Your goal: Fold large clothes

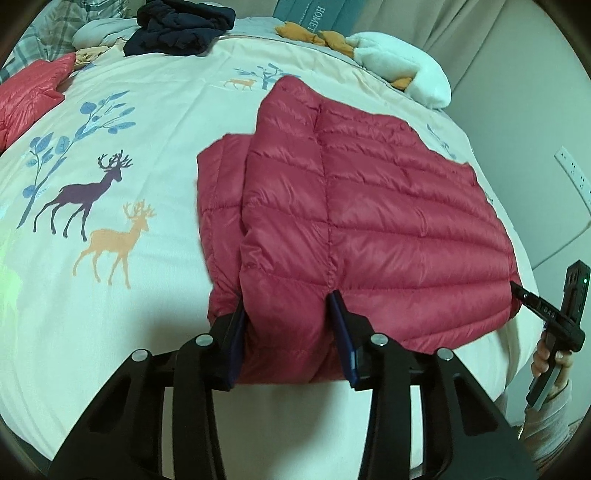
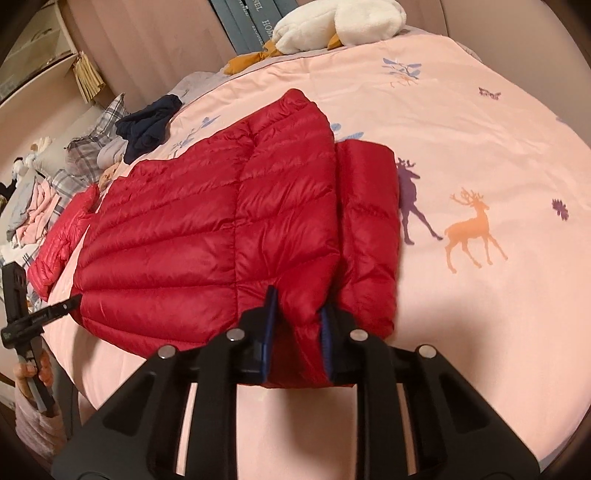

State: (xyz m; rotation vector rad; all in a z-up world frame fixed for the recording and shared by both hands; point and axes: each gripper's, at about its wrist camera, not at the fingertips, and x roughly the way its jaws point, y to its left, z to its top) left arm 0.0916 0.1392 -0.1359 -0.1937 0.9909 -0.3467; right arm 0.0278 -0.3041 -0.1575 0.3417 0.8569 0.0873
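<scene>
A red quilted down jacket (image 1: 369,206) lies partly folded on the bed; it also shows in the right wrist view (image 2: 229,229). My left gripper (image 1: 288,306) has its jaws around the jacket's near left hem, with a fair gap between the pads and red fabric bunched between them. My right gripper (image 2: 295,302) grips the hem at the other near corner, its pads pressed on a fold of fabric. The right gripper also shows from the side in the left wrist view (image 1: 517,288), its tip at the jacket's edge. The left gripper likewise shows in the right wrist view (image 2: 75,301).
The bed has a pale cover (image 1: 110,295) printed with deer. A second red jacket (image 1: 29,88) lies at the left. A dark navy garment (image 1: 181,26) lies at the back, next to a white plush toy (image 1: 402,62). Plaid pillows (image 2: 88,155) and loose clothes lie beyond.
</scene>
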